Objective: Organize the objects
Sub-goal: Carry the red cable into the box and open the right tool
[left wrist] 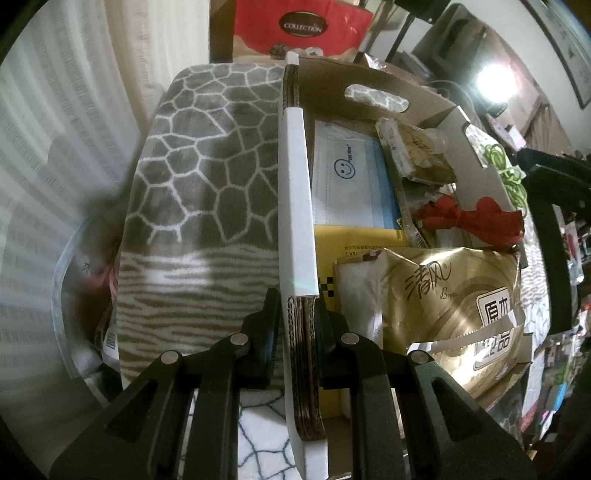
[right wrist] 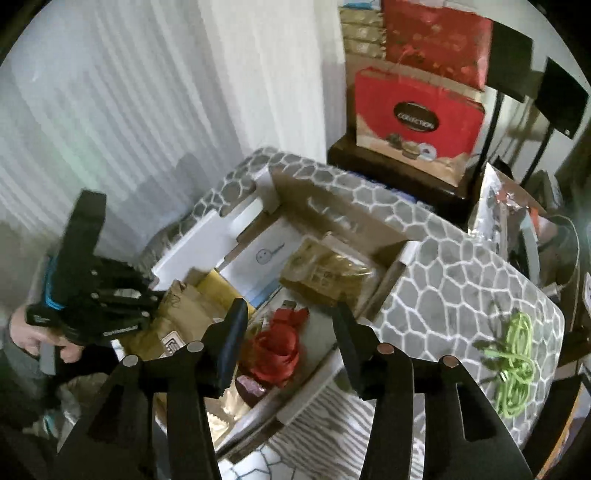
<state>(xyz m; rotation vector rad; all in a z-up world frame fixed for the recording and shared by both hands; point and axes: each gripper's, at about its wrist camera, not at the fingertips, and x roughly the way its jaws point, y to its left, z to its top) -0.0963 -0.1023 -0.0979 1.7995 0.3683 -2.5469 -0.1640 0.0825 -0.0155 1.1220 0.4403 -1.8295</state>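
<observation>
An open cardboard box (left wrist: 376, 79) sits on a grey patterned blanket (left wrist: 207, 162). It holds a face-mask pack (left wrist: 347, 173), a gold tissue pack (left wrist: 443, 295), a brown packet (left wrist: 417, 151) and a red cable (left wrist: 476, 218). My left gripper (left wrist: 297, 317) is shut on the box's left wall (left wrist: 295, 206). It also shows in the right wrist view (right wrist: 147, 295) at the box's (right wrist: 207, 240) left side. My right gripper (right wrist: 288, 317) is open and empty above the red cable (right wrist: 275, 350). A green cable (right wrist: 513, 365) lies on the blanket (right wrist: 443, 266) to the right.
A red gift bag (right wrist: 417, 122) stands on a dark stand behind the box; it also shows in the left wrist view (left wrist: 299, 26). White curtains (right wrist: 129, 110) hang at left. Cluttered items and dark stands (right wrist: 517, 155) crowd the right side.
</observation>
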